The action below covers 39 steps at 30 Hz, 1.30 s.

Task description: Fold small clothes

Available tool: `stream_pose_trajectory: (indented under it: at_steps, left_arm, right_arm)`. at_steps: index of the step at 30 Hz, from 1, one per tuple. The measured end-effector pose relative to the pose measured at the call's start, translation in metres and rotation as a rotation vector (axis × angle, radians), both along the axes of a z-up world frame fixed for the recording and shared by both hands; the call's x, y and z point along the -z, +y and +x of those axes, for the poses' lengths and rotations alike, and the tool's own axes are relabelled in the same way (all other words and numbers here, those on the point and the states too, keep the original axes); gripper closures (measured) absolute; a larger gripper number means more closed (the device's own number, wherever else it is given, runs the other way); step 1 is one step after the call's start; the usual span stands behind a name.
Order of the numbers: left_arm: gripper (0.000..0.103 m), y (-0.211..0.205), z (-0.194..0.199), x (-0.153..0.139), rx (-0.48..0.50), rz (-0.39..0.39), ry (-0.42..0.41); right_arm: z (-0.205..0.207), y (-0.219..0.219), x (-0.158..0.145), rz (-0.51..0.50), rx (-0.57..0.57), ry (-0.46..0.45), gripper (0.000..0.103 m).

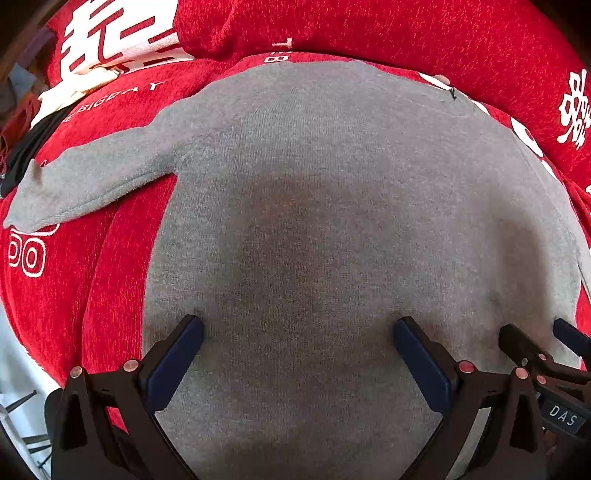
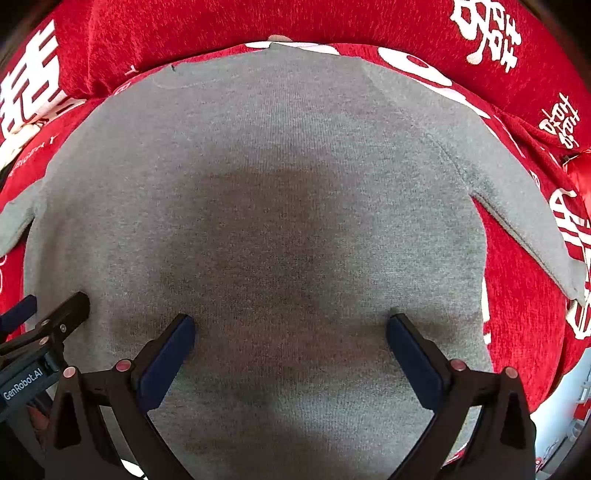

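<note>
One small grey knit long-sleeved top [image 1: 332,206] lies spread flat, apparently back side up, on a red chenille cover printed with white characters [image 1: 424,33]; what carries the cover cannot be told. Judging by how it lies, folding has hardly begun: the body is smoothed out and both sleeves lie out to the sides, the left sleeve [image 1: 85,184] unfolded and the right sleeve [image 2: 524,206] likewise. No crease or fold shows anywhere, so the sleeves and the body are all still to be turned in.

Two grippers are present. The left gripper [image 1: 299,328] has its fingers spread wide with the tips on or just above the lower part of the top, pinching nothing. The right gripper [image 2: 291,325] stands just beside it, fingers equally spread over the same cloth, also holding nothing. Some white and dark cloth [image 1: 55,99] lies at the cover's far left edge.
</note>
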<state>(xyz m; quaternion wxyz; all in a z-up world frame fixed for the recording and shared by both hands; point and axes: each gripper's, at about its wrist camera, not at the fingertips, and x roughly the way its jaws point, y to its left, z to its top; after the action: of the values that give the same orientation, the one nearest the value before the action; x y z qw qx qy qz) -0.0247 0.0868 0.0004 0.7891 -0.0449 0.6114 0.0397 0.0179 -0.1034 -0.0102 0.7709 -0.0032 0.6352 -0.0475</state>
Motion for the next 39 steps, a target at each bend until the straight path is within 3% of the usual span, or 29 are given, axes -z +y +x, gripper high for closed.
stream_pose_trajectory:
  at_steps: [21, 34, 39]
  left_arm:
    - [0.0, 0.002, 0.0, 0.001, -0.009, 0.006, 0.0]
    - [0.0, 0.003, 0.011, 0.001, -0.025, 0.001, 0.075]
    - [0.0, 0.005, 0.018, -0.001, -0.052, -0.015, 0.095]
  right_arm:
    - [0.0, 0.0, 0.0, -0.061, 0.013, -0.023, 0.0]
    - [0.002, -0.002, -0.001, 0.002, -0.017, -0.013, 0.0]
    - [0.003, -0.008, -0.012, 0.031, -0.005, -0.066, 0.0]
